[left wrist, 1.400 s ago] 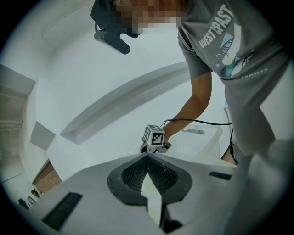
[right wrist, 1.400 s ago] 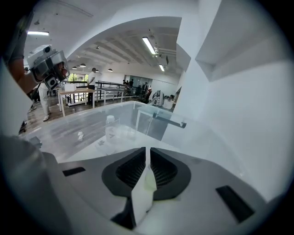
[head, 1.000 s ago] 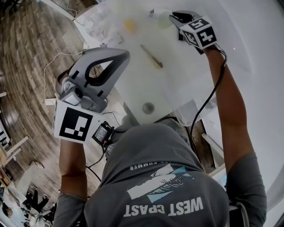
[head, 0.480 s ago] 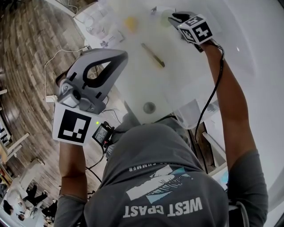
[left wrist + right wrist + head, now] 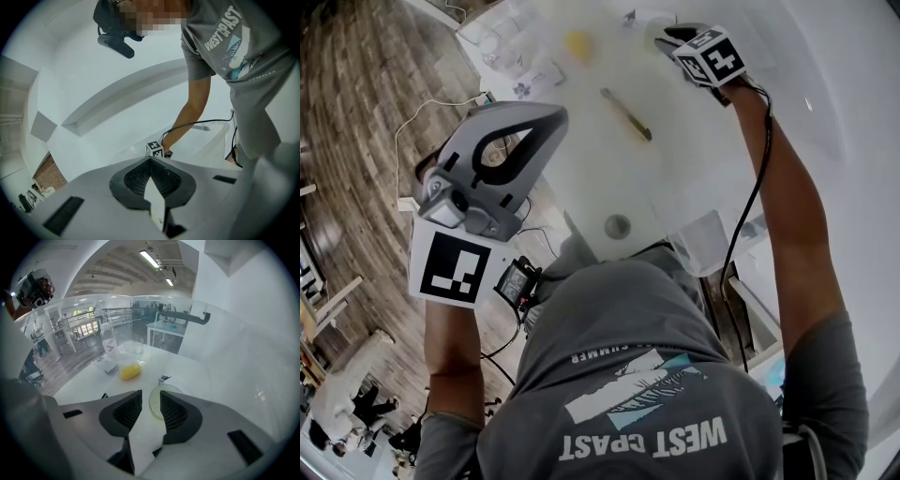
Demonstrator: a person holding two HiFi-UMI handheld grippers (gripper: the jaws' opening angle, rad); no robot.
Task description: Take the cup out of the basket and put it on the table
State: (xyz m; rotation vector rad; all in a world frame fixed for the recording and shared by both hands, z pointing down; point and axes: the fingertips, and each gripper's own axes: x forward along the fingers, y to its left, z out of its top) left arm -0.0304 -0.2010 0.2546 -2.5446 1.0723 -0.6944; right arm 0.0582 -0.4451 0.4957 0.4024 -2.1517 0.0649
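A clear, pale green cup (image 5: 159, 401) stands upright on the white table (image 5: 201, 380). It is between the jaws of my right gripper (image 5: 151, 397), whose jaws are opening; a gap shows beside the left pad (image 5: 127, 411). In the head view the right gripper (image 5: 673, 39) reaches to the far side of the table (image 5: 694, 150), with the cup (image 5: 649, 34) just beyond it. My left gripper (image 5: 546, 122) is held up off the table's left edge. Its jaws meet with nothing between them, as the left gripper view (image 5: 151, 161) shows.
A yellow object (image 5: 130, 372) lies left of the cup, with a small packet (image 5: 105, 364) and clear containers (image 5: 127, 347) behind it. A thin stick-like object (image 5: 626, 114) and a small grey round thing (image 5: 617, 226) lie on the table nearer me. A cable (image 5: 748, 202) runs along my right arm.
The right gripper has drifted slightly farther across the table. The left gripper has stayed raised in nearly the same place.
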